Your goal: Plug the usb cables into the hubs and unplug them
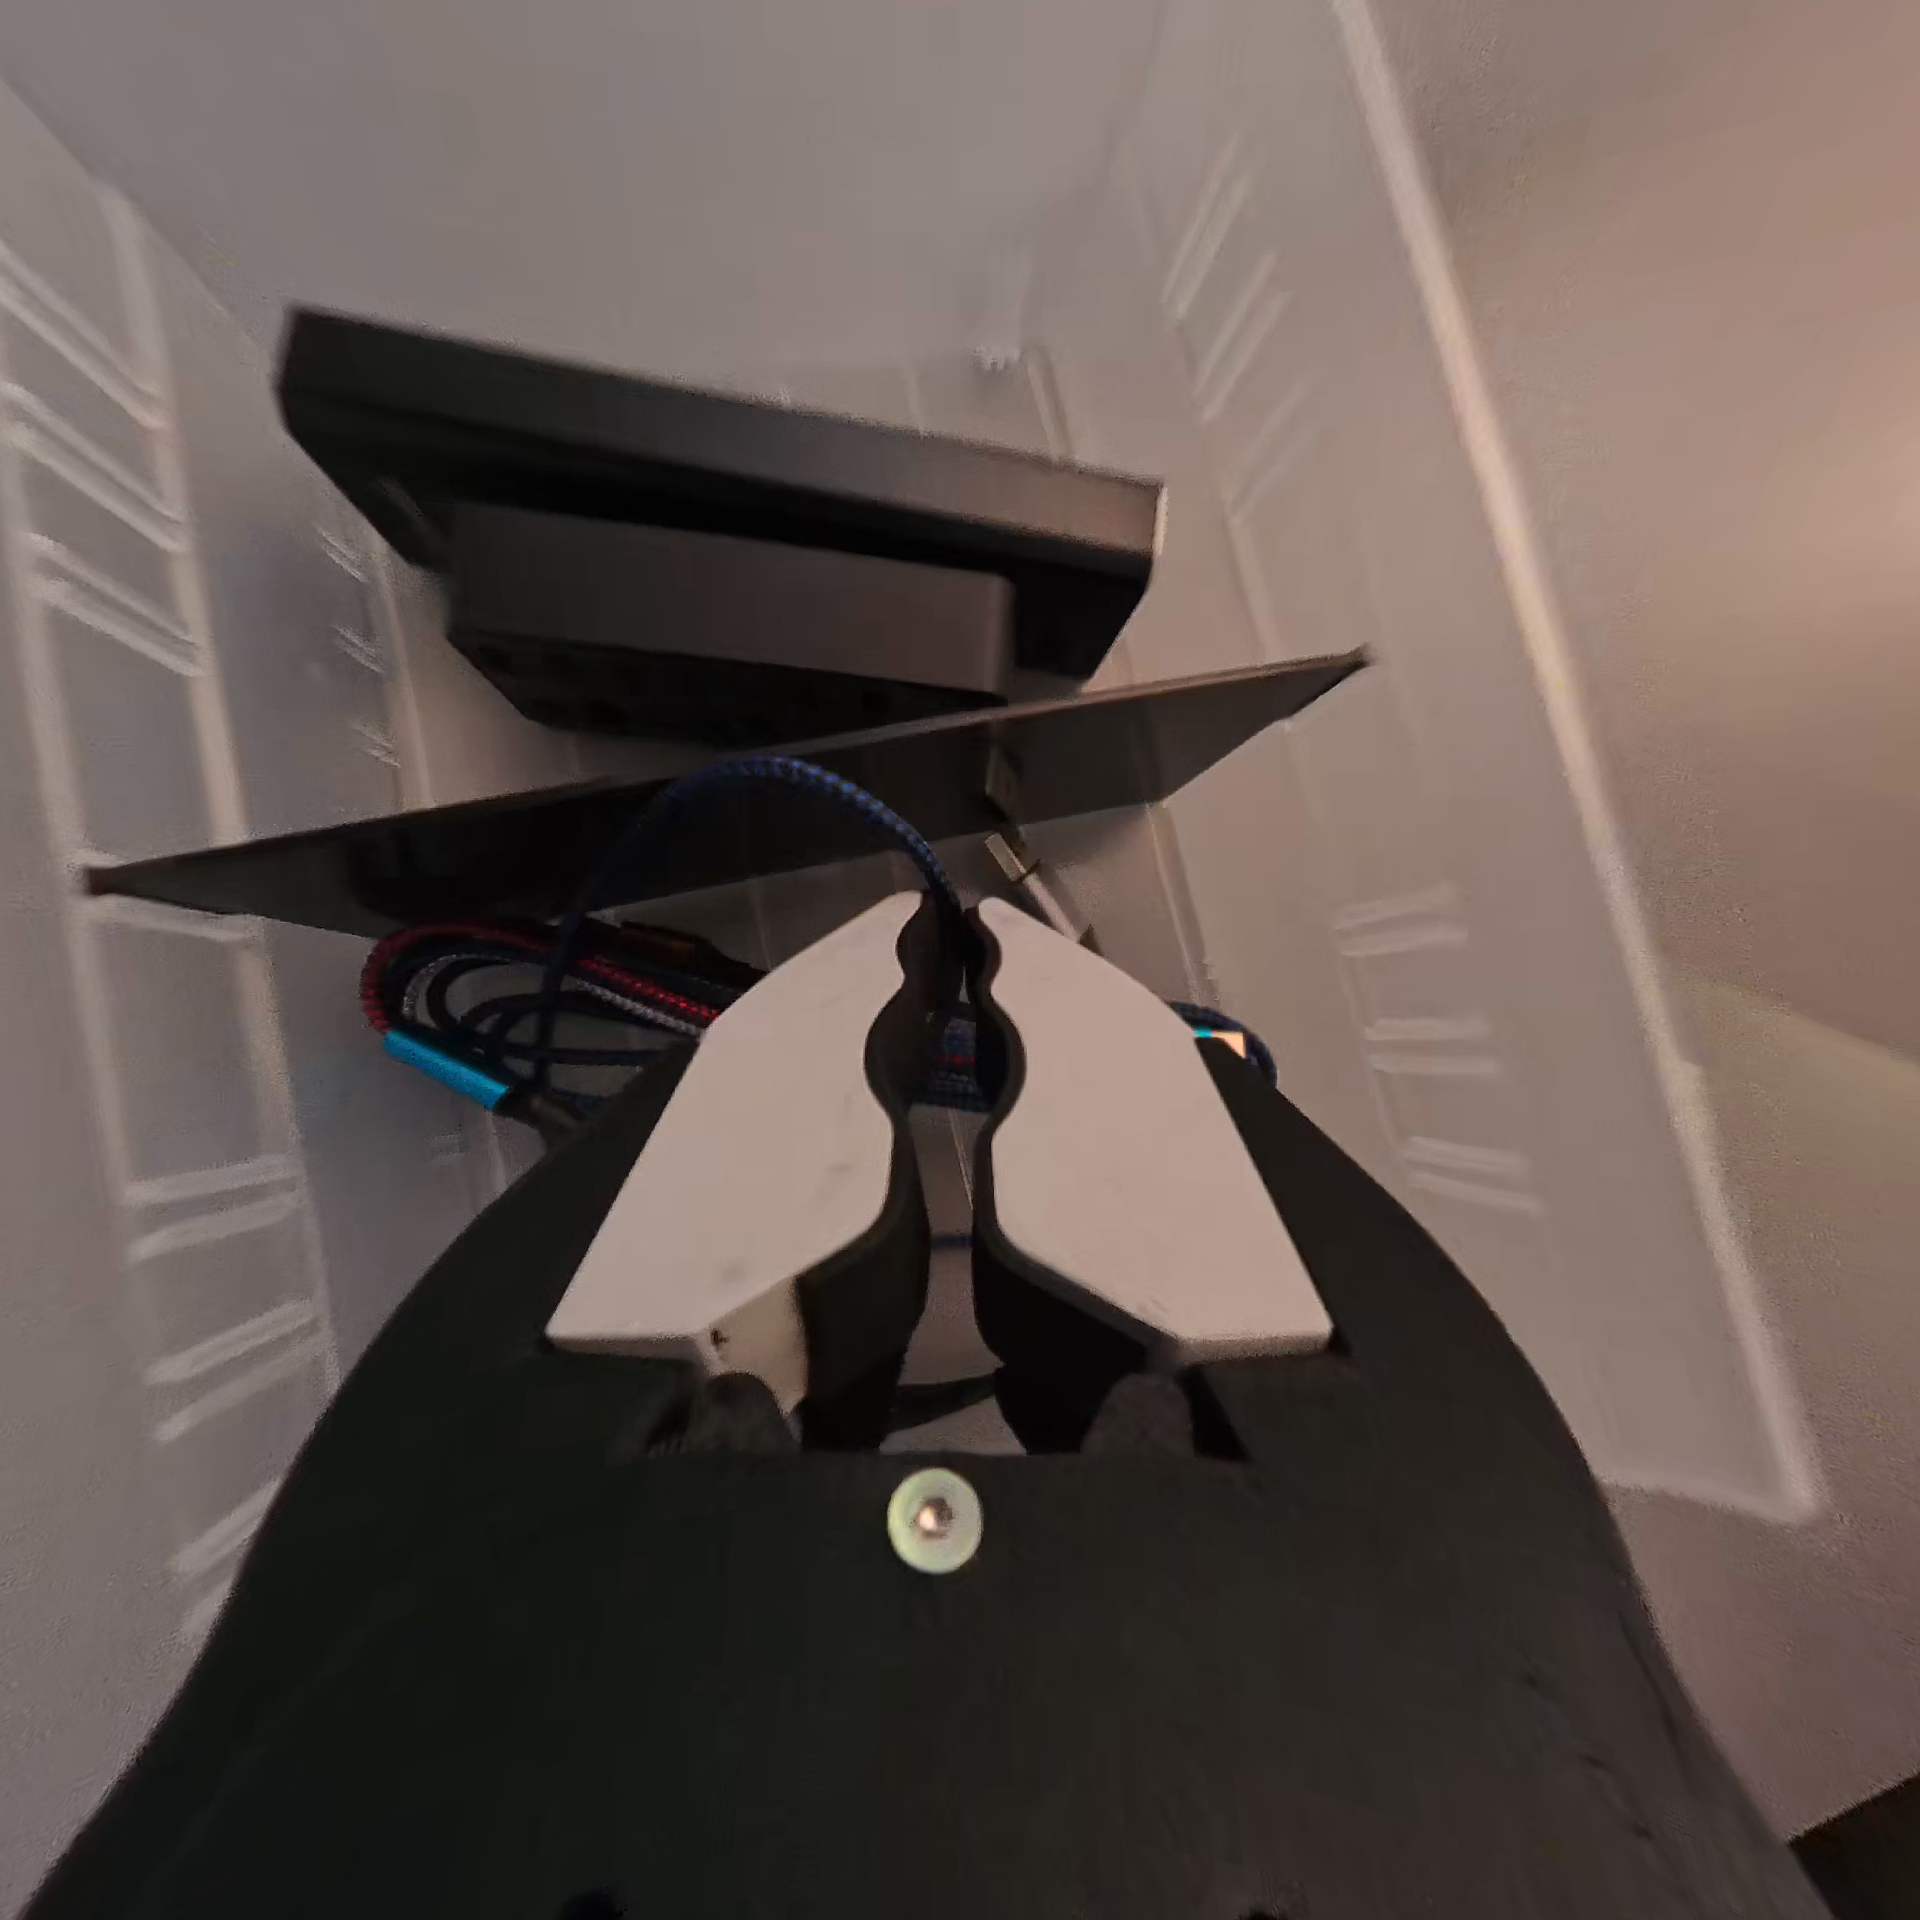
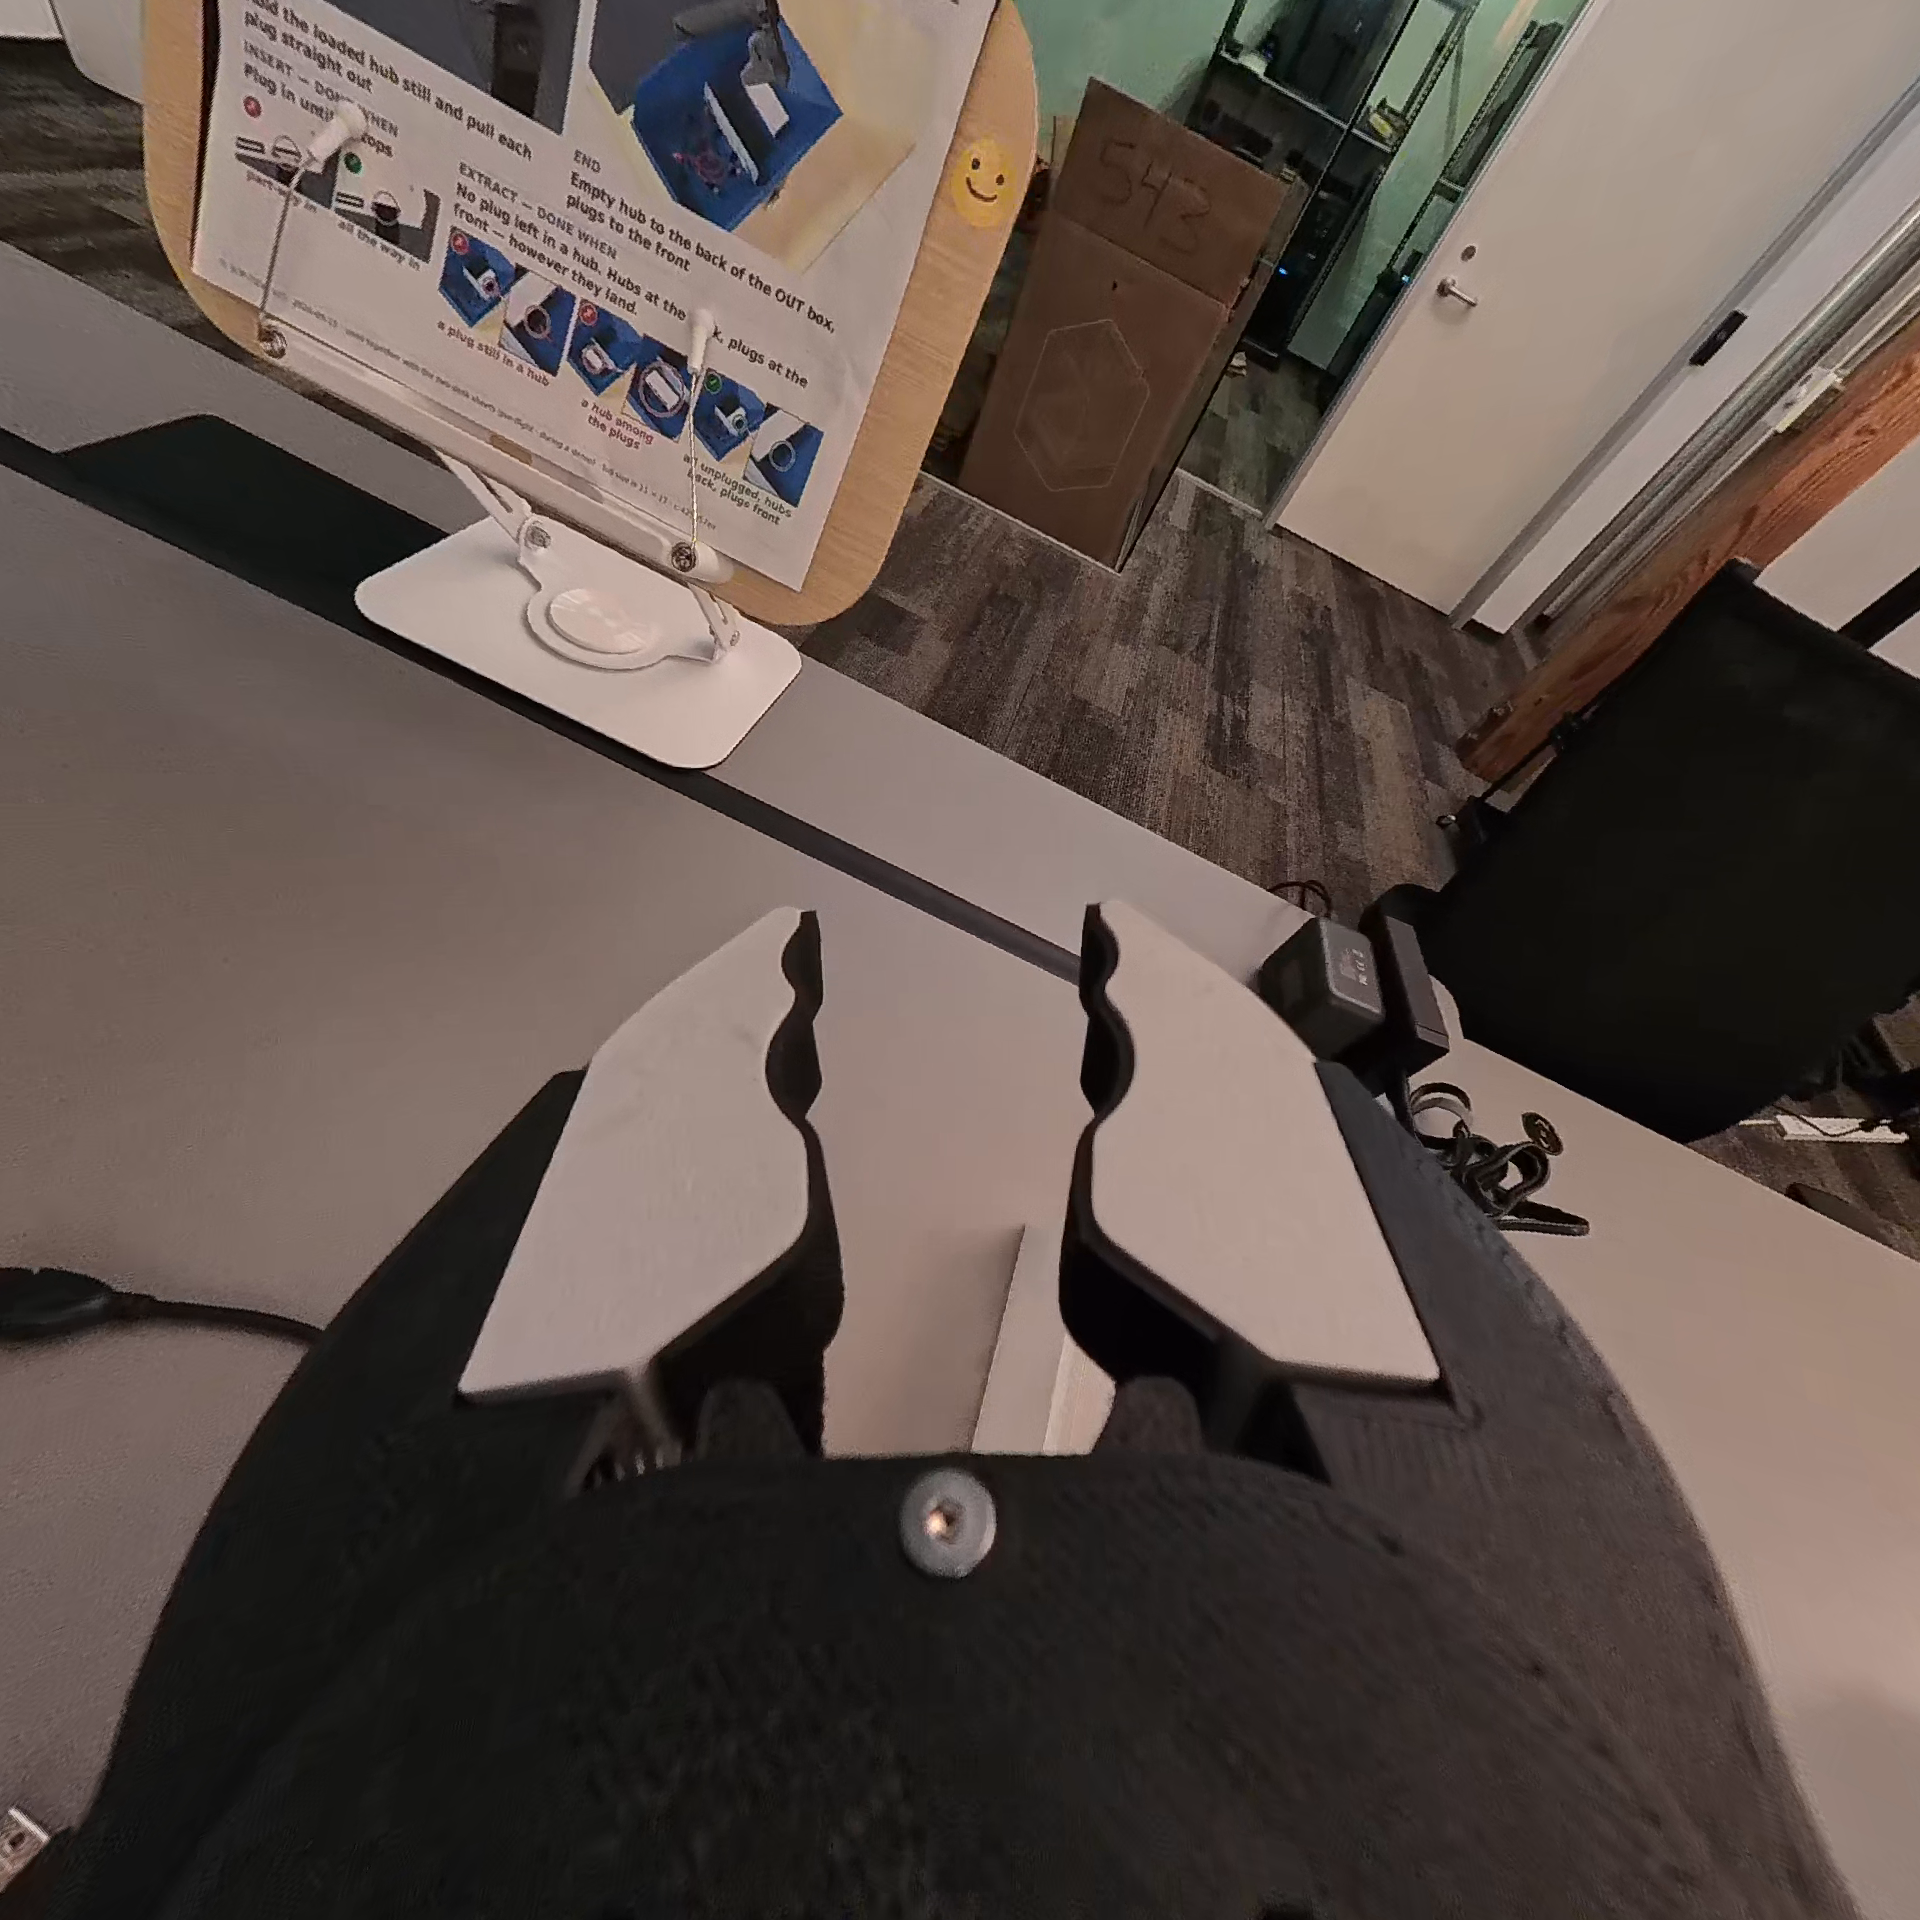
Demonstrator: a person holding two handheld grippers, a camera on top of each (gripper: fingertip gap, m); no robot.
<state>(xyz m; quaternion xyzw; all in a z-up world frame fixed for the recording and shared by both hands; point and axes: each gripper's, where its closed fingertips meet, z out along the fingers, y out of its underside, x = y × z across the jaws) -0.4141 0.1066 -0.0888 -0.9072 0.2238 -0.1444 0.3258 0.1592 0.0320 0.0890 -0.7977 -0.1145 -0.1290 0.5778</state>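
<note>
The left tongs [image 1: 951, 920] are pinched on a dark blue braided USB cable [image 1: 790, 774], which arches up and leftward from the tips down to a coil of red, grey and blue cables [image 1: 520, 997] in a white box [image 1: 1455, 727]. Behind stand dark hubs [image 1: 727, 613]. The right tongs [image 2: 948, 935] gape empty over the grey surface [image 2: 260, 935], facing an instruction sheet on a stand [image 2: 582, 312].

Two grippers are shown: the left gripper [image 1: 951, 914] and the right gripper [image 2: 948, 920]. One dark blue braided cable [image 1: 790, 779] is counted between the left jaws, above one bundle of braided cables [image 1: 499, 987] whose number cannot be told. Two stacked dark hubs [image 1: 727, 592] are seen. One document stand [image 2: 582, 634], one cardboard box [image 2: 1122, 343] and one power adapter [image 2: 1340, 982] are counted.
</note>
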